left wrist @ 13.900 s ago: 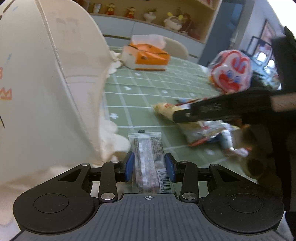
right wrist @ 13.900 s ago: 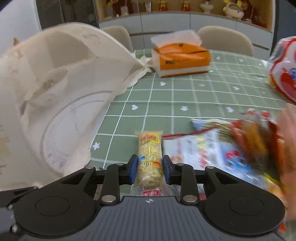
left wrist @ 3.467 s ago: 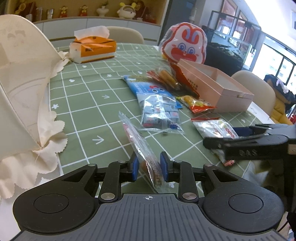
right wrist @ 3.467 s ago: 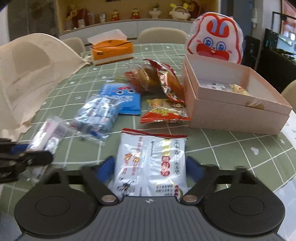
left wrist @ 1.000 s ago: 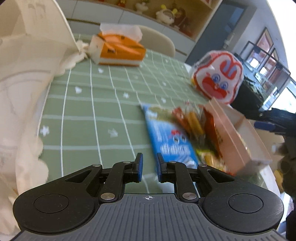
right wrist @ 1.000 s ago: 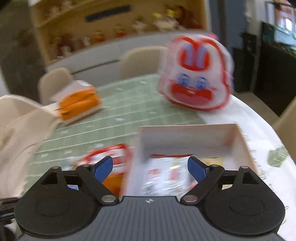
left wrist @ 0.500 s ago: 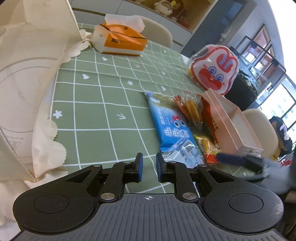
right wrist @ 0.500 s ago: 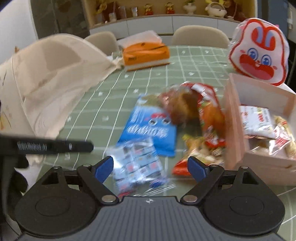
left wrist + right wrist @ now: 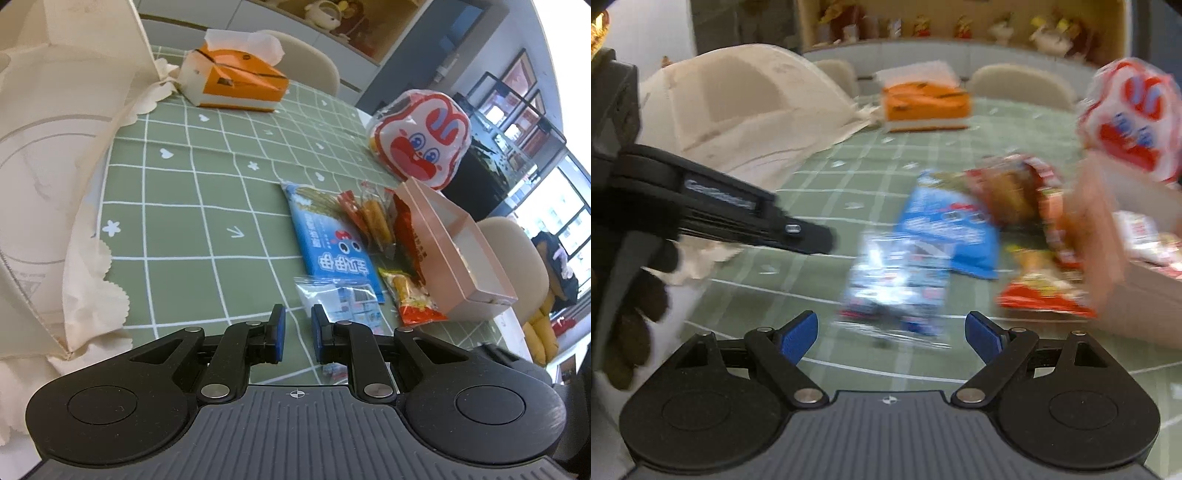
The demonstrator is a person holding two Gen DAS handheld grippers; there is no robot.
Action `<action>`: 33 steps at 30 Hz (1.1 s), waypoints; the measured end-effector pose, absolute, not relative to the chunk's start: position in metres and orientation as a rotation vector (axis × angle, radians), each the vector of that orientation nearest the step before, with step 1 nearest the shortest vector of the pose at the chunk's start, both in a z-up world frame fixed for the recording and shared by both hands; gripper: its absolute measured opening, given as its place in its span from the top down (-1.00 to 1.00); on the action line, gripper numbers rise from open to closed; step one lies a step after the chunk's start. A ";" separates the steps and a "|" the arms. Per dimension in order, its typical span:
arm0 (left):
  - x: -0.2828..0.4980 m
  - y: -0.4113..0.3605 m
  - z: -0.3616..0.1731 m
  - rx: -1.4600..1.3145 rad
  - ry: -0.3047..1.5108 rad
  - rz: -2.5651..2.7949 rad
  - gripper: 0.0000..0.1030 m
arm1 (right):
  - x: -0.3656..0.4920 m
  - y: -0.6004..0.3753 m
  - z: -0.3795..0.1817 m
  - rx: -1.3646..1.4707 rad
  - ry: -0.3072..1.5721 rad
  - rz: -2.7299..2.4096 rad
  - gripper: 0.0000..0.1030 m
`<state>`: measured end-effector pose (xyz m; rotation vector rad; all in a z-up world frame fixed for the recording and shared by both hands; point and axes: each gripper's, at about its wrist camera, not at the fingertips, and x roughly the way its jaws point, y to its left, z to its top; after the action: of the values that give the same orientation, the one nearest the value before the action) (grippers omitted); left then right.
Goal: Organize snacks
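Observation:
Snacks lie on the green checked tablecloth (image 9: pixel 177 206): a clear pack of small blue sweets (image 9: pixel 343 301) (image 9: pixel 897 284), a blue packet (image 9: pixel 328 243) (image 9: pixel 945 229), an orange-red packet (image 9: pixel 413 299) (image 9: pixel 1041 291) and red packets (image 9: pixel 369 218). A pink open box (image 9: pixel 458 251) (image 9: pixel 1100 236) holds white snack packs. My left gripper (image 9: pixel 294 326) is nearly shut with a narrow gap and holds nothing, just left of the clear pack. My right gripper (image 9: pixel 891 338) is wide open and empty, hovering in front of the clear pack. The right wrist view is blurred.
A cream cloth bag (image 9: pixel 55 166) (image 9: pixel 746 103) lies along the left side. An orange tissue box (image 9: pixel 232 81) (image 9: pixel 923 103) stands at the back. A red and white rabbit-face bag (image 9: pixel 421 144) (image 9: pixel 1134 122) stands behind the pink box. Chairs ring the table.
My right gripper has dropped lower and closer to the clear sweet pack. My left gripper has moved slightly closer to the snacks and its jaws have opened a little.

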<state>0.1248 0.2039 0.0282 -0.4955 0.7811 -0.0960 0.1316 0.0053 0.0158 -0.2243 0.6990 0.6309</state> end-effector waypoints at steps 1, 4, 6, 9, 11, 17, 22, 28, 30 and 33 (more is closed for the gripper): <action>0.125 0.202 0.028 -0.490 0.779 -0.099 0.66 | 0.131 -0.002 0.017 -0.217 0.677 0.601 -0.71; 0.127 0.196 0.026 -0.475 0.788 -0.107 0.66 | 0.130 -0.028 0.019 -0.178 0.621 0.520 -0.67; 0.127 0.191 0.025 -0.462 0.800 -0.117 0.66 | 0.136 -0.038 0.018 -0.163 0.619 0.499 -0.51; 0.127 0.185 0.024 -0.435 0.826 -0.129 0.66 | 0.148 -0.041 0.014 -0.158 0.652 0.505 -0.29; 0.125 0.183 0.025 -0.431 0.829 -0.133 0.66 | 0.156 -0.037 0.012 -0.166 0.656 0.479 -0.29; 0.122 0.188 0.030 -0.448 0.805 -0.122 0.66 | 0.186 -0.027 0.008 -0.073 0.725 0.373 -0.50; 0.123 0.188 0.026 -0.453 0.824 -0.116 0.66 | 0.202 -0.014 -0.004 -0.089 0.742 0.316 -0.50; 0.123 0.188 0.026 -0.452 0.820 -0.116 0.66 | 0.192 -0.017 0.003 -0.080 0.760 0.391 0.54; 0.124 0.188 0.025 -0.450 0.823 -0.112 0.66 | 0.184 -0.017 0.005 -0.099 0.771 0.428 0.65; 0.124 0.188 0.023 -0.451 0.827 -0.108 0.66 | 0.169 -0.016 0.008 -0.117 0.794 0.509 0.65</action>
<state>0.1243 0.1883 0.0228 -0.4513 0.8271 -0.1080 0.1685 -0.0160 0.0078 -0.1174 0.7942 0.5095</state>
